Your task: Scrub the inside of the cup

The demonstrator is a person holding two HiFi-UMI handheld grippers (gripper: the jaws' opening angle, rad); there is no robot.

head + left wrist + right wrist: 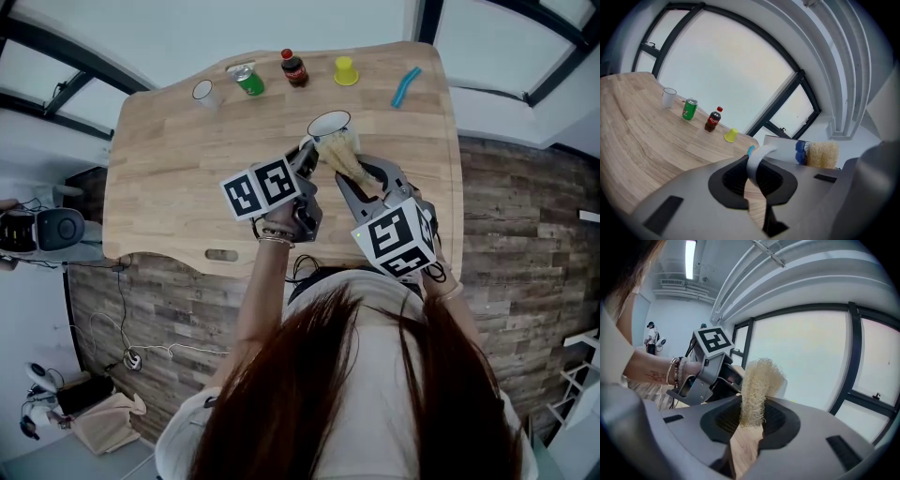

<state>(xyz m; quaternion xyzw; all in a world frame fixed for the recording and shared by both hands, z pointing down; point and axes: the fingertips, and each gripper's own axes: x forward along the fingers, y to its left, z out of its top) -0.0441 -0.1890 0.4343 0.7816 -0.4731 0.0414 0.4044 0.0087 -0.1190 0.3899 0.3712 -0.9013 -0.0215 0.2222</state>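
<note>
A pale wooden worktop point(178, 169) is filling the upper half of the head view, with a person's long dark hair point(356, 394) hanging across the lower half. The person's two forearms are reaching up toward the middle of that view, each hand carrying a grey gripper topped by a marker cube.

The left gripper point(754, 180) is sitting just left of centre in the head view. In the left gripper view its jaws are pressing together on the curved white handle of the cup point(329, 125). The cup is sitting at upper centre of the head view, just above both grippers, with its dark-rimmed mouth showing.

The right gripper point(750, 420) is coming in from lower right of centre. Its jaws are pinching the lower end of a straw-coloured loofah scrubber point(757, 385), which is standing up out of them. In the head view the scrubber's free end is meeting the cup at its near rim. Whether it is reaching inside cannot be told.

Along the worktop's far edge, well apart from the cup, a row of small things is standing: a white cup point(203, 91), a green can point(248, 80), a cola bottle point(294, 68), an upturned yellow cup point(346, 70) and a blue tool point(406, 86) lying at the right end.
</note>
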